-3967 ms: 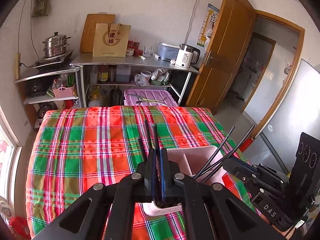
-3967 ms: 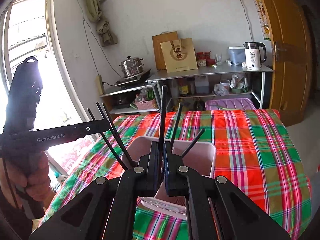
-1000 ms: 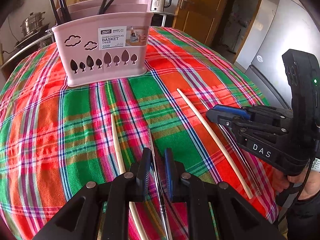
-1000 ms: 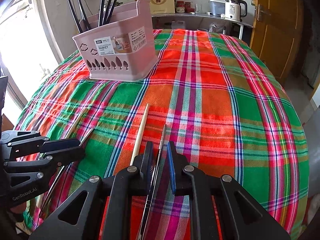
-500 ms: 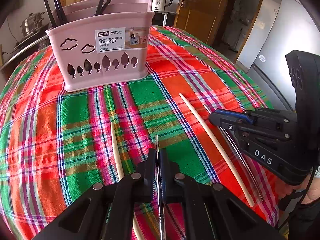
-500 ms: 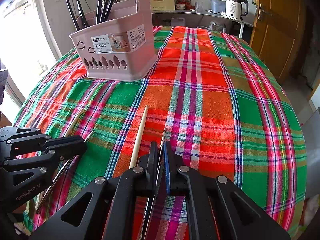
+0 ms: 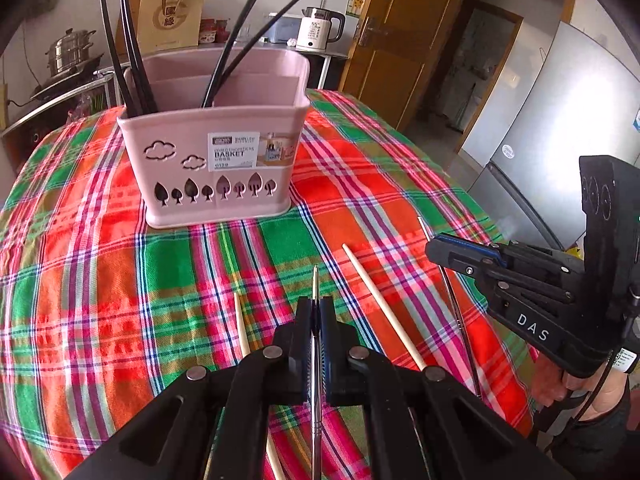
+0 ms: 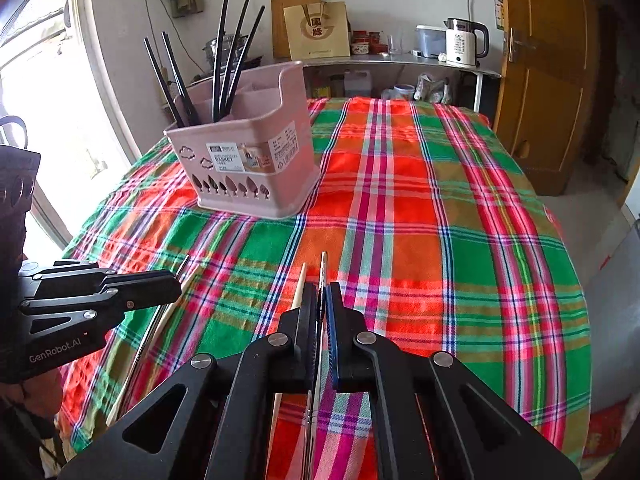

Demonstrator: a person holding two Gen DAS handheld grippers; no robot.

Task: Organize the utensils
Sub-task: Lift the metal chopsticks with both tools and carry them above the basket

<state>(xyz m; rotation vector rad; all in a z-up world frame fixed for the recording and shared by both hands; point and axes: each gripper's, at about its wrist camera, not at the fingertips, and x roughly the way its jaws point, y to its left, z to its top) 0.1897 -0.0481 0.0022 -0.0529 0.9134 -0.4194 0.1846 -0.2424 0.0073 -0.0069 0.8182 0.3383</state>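
A pink chopsticks basket point(image 7: 216, 168) point(image 8: 248, 172) stands on the plaid cloth and holds several black chopsticks point(image 7: 132, 48) point(image 8: 228, 60). My left gripper point(image 7: 315, 308) is shut on a metal chopstick point(image 7: 315, 284) and holds it above the cloth. My right gripper point(image 8: 320, 296) is shut on another metal chopstick point(image 8: 322, 272), also raised. Two pale wooden chopsticks point(image 7: 380, 304) point(image 7: 240, 328) lie on the cloth, one beside each gripper. The right gripper also shows in the left wrist view point(image 7: 460, 252), and the left gripper in the right wrist view point(image 8: 160, 284).
The plaid table point(image 8: 440, 220) drops off at its edges. Behind it stand a metal shelf with a white kettle point(image 8: 464, 46), a paper bag point(image 8: 316, 32) and a steel steamer pot point(image 7: 70, 56). A wooden door point(image 8: 540, 72) and a grey fridge point(image 7: 560, 128) are to the right.
Both grippers have closed on the metal chopsticks and lifted them off the cloth, rising and moving toward the basket. Four seconds ago both were over the basket.
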